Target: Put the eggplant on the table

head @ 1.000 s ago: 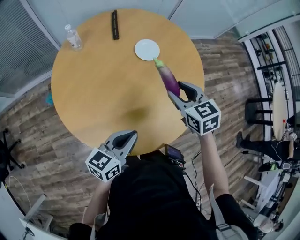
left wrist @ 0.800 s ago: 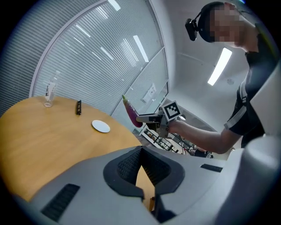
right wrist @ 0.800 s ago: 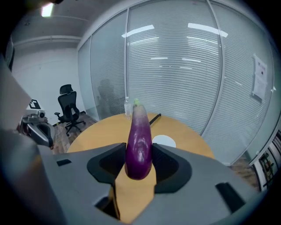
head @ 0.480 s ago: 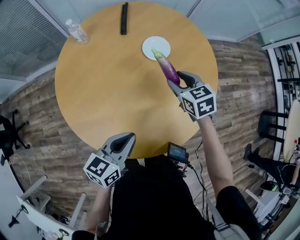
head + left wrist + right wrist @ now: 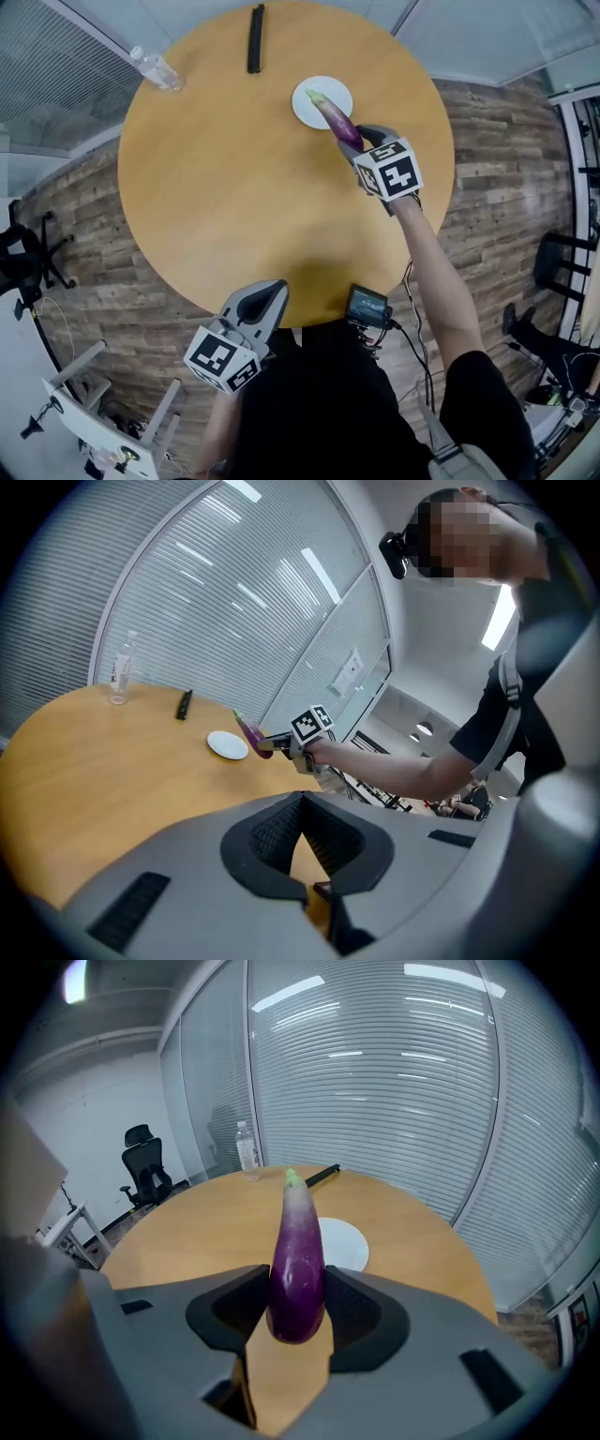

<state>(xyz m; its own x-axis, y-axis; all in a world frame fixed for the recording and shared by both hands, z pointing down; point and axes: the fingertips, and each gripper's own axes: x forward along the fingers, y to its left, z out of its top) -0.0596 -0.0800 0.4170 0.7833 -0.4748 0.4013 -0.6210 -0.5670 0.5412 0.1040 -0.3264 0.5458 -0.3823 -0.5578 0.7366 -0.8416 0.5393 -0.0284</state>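
Observation:
A purple eggplant [image 5: 334, 118] with a green tip is held by its thick end in my right gripper [image 5: 360, 142], which is shut on it. The eggplant slants up and away over the round wooden table [image 5: 234, 178], and its tip lies over a small white plate [image 5: 315, 114]. In the right gripper view the eggplant [image 5: 298, 1251] stands between the pads, with the plate [image 5: 344, 1241] behind it. My left gripper [image 5: 267, 300] hovers at the table's near edge, shut and holding nothing. The left gripper view shows its jaws closed together [image 5: 300, 801] and the eggplant [image 5: 251, 735] far off.
A clear water bottle [image 5: 157, 69] stands at the far left of the table. A black bar [image 5: 255, 37] lies at the far edge. An office chair [image 5: 141, 1174] stands left of the table on the wood floor. Glass walls with blinds ring the room.
My right gripper has carried the eggplant away from me and lower, so its tip now lies over the white plate. The left gripper has shifted a little along the near edge.

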